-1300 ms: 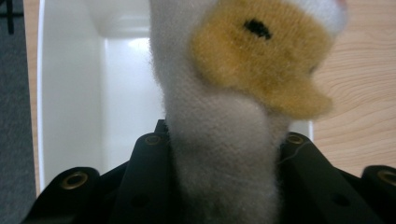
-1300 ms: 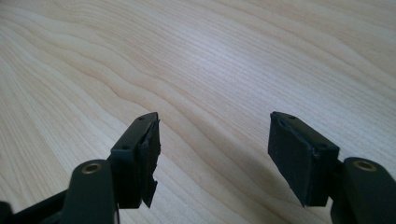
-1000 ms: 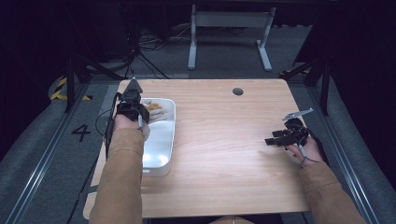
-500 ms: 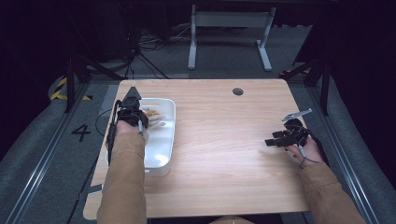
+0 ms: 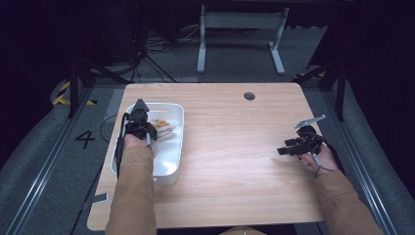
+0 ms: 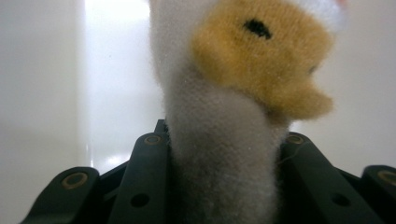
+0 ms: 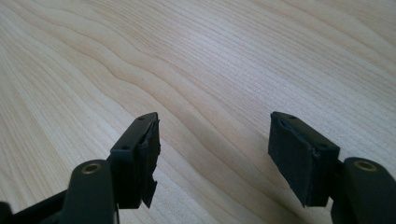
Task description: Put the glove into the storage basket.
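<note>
The left tongs (image 5: pixel 142 128) are clenched on a small plush toy (image 6: pixel 224 140), white with a tan-yellow patch and a dark spot, its soft body squeezed between the two black jaws in the left gripper view. From the high view the toy (image 5: pixel 164 128) hangs over the far half of a white tub (image 5: pixel 179 142) that sits on the left side of the wooden counter (image 5: pixel 235 161); pale tub wall lies close behind the toy in the left gripper view, so it looks low inside the tub, though whether it touches the bottom I cannot tell. The step in hand reads as setting the toy down into the tub. The next move, as I judge it, calls for bringing the toy the rest of the way to the tub floor, then releasing the jaws fully before lifting straight up, so the fuzzy fabric does not cling to the pads and ride back out. The left hand should also keep clear of the tub's near wall while lifting, or the light tub may shift. The right tongs (image 5: pixel 289 147) lie well apart at the right side of the counter, jaws released with only bare wood between them (image 7: pixel 212 154), idle and holding nothing.
</note>
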